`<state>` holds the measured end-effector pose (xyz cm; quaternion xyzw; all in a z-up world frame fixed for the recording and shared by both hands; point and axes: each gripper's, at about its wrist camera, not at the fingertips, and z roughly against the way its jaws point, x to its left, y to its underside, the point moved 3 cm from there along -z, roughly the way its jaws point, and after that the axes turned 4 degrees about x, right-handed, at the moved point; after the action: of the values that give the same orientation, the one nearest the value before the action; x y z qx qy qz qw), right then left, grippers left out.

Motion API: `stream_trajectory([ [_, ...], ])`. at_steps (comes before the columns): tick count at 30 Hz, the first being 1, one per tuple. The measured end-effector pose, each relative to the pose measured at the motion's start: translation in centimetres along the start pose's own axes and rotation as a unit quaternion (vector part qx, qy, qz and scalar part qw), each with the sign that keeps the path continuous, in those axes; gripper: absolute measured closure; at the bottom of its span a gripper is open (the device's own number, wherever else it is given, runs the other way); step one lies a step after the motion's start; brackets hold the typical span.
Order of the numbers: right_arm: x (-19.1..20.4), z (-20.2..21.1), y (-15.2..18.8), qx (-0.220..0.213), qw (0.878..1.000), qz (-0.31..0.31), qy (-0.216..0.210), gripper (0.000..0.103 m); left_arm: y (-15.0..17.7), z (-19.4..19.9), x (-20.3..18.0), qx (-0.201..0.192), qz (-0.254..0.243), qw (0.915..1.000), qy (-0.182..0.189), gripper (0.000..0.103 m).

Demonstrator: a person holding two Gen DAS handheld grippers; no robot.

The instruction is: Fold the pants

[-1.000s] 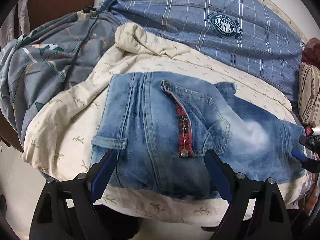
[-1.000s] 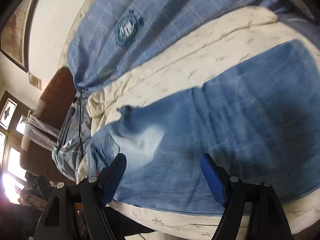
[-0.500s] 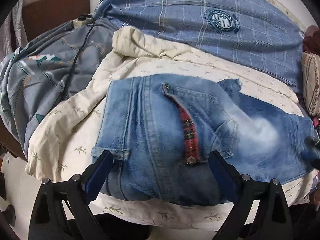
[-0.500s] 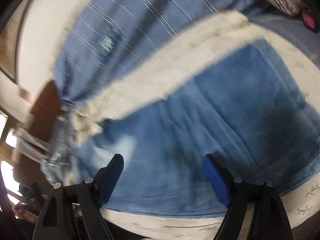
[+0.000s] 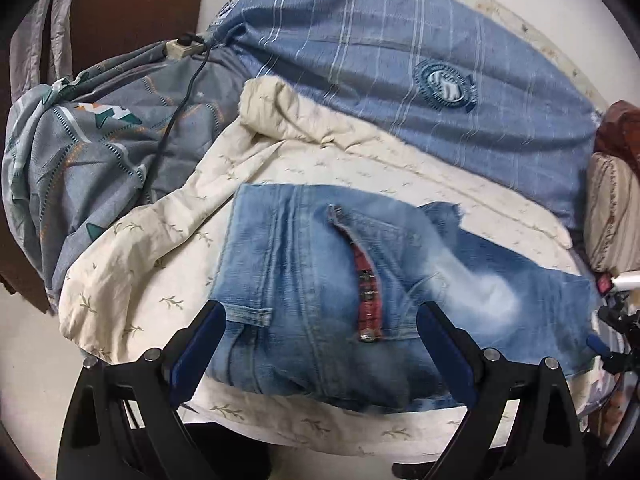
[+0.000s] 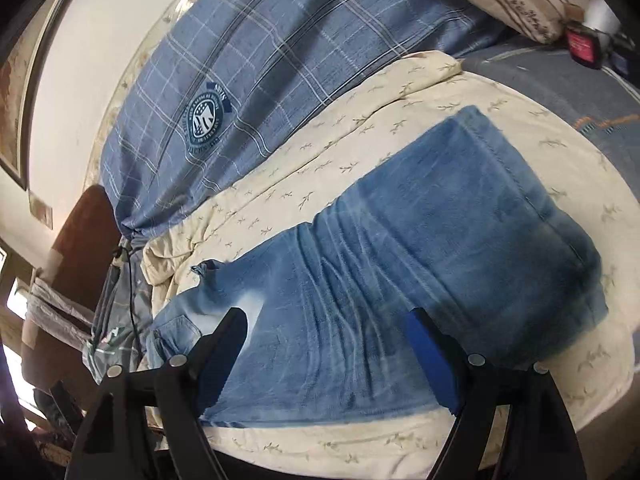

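Blue jeans (image 5: 320, 280) lie folded lengthwise on a cream leaf-print quilt (image 5: 152, 264), waist end to the left with a red plaid fly lining (image 5: 366, 300) showing. My left gripper (image 5: 320, 356) is open and empty, hovering over the waist end near the front edge. In the right wrist view the legs of the jeans (image 6: 420, 272) stretch to the right, hem at the far right. My right gripper (image 6: 332, 356) is open and empty above the middle of the legs. The right gripper also shows at the right edge of the left wrist view (image 5: 612, 340).
A blue plaid blanket (image 5: 400, 68) with a round badge lies behind the quilt. A grey patterned sheet (image 5: 80, 152) with a black cable is bunched at the left. A striped pillow (image 5: 612, 208) sits at the right. The bed's front edge runs just under the grippers.
The left gripper has pulled back a little, so more of the bed shows. The right gripper has swung right along the legs; the hem end has come into view.
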<state>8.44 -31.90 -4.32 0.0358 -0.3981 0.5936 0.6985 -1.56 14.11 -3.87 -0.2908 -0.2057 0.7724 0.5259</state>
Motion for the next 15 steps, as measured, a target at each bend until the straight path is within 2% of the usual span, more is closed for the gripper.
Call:
stream_trajectory([
  [7, -3.7, 4.1, 2.6, -0.019, 0.997, -0.077, -0.004, 0.019, 0.8, -0.2, -0.8, -0.003, -0.011, 0.9997, 0.022, 0.006],
  [12, -9.2, 5.6, 3.7, -0.026, 0.985, -0.173, -0.002, 0.019, 0.9, -1.6, -2.7, 0.012, -0.026, 0.9990, 0.035, 0.006],
  [15, -11.5, 5.7, 3.0, -0.027, 0.977, -0.212, -0.022, 0.019, 1.0, -2.0, -4.5, 0.016, -0.041, 0.9983, 0.039, 0.006],
])
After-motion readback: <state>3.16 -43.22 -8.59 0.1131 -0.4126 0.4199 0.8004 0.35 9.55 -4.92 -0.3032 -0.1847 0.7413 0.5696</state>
